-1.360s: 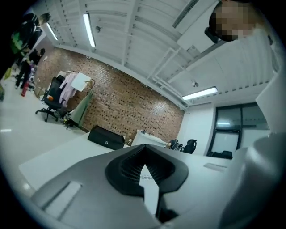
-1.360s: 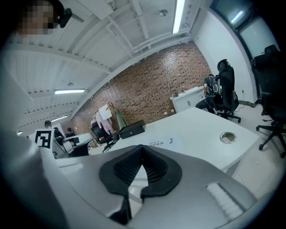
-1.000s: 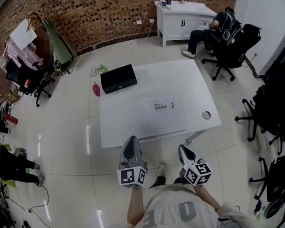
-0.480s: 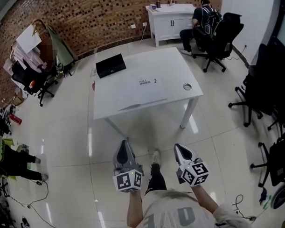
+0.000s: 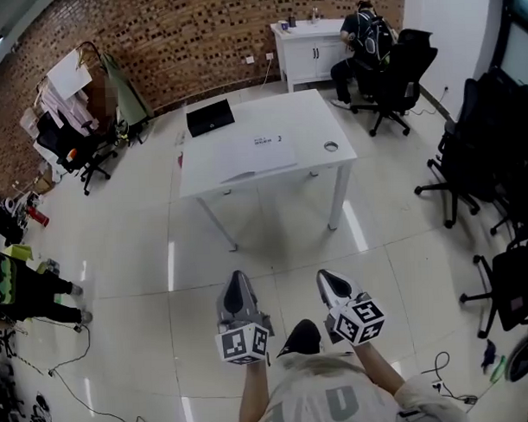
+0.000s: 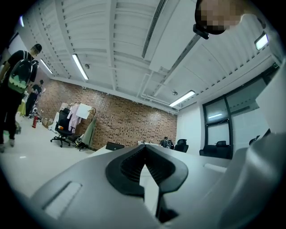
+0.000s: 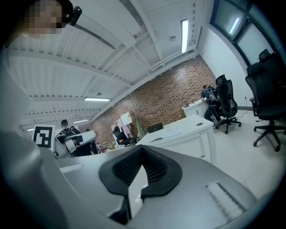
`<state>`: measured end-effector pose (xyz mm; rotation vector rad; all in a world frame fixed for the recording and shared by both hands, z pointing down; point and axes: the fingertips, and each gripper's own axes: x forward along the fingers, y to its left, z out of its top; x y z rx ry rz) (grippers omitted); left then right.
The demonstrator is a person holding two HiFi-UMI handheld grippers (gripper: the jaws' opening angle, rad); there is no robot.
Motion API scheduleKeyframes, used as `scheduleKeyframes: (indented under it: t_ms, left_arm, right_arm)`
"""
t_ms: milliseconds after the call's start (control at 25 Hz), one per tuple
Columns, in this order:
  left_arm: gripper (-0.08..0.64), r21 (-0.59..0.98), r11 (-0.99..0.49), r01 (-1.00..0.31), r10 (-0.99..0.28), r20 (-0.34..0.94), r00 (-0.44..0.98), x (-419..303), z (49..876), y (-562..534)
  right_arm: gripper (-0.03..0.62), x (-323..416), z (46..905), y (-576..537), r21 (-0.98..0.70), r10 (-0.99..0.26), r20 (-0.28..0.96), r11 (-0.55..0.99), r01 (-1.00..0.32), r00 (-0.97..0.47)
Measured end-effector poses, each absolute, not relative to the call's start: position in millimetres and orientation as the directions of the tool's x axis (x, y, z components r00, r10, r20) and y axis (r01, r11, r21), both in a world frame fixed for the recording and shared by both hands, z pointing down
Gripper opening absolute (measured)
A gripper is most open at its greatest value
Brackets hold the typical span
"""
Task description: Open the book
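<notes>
The book (image 5: 262,151) is a flat white volume with a small printed label, lying closed on the white table (image 5: 311,126) far ahead of me. Both grippers hang over the floor, well short of the table. My left gripper (image 5: 239,276) is shut with nothing in it. My right gripper (image 5: 323,278) is shut and empty too. In the left gripper view the shut jaws (image 6: 144,151) hide most of the table. The right gripper view shows its shut jaws (image 7: 142,154) low down and the table (image 7: 183,130) beyond them, with the left gripper (image 7: 76,141) at the left.
A black case (image 5: 211,117) lies at the table's far left corner. A seated person (image 5: 359,36) works at a white cabinet (image 5: 306,40) by the brick wall. Black office chairs (image 5: 469,147) stand at the right, a chair with clothes (image 5: 71,126) at the left. Cables (image 5: 62,377) trail on the floor.
Both grippers and the head view have drawn back from the table, which now lies much farther off with open floor between. The jaws stayed shut.
</notes>
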<state>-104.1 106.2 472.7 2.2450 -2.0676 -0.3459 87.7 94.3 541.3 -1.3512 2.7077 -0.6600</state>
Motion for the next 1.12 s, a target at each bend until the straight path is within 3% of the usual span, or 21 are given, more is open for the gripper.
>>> scheduleKeyframes:
  t_ms: [280, 680, 1120]
  left_arm:
    - [0.015, 0.171, -0.133, -0.976, -0.981, -0.161, 0.105, -90, 457, 126]
    - [0.015, 0.184, -0.215, -0.959, -0.970, -0.151, 0.189, -66, 464, 150]
    - [0.015, 0.093, -0.281, -0.955, -0.954, -0.135, 0.267, -45, 457, 152]
  right_arm:
    - [0.003, 93, 523, 120, -0.362, -0.809, 0.129, 0.500, -0.787, -0.573]
    - [0.003, 89, 513, 151, -0.359, -0.814, 0.111, 0.502, -0.787, -0.570]
    - [0.003, 96, 494, 155, -0.338, -0.835, 0.087, 0.488, -0.804, -0.543]
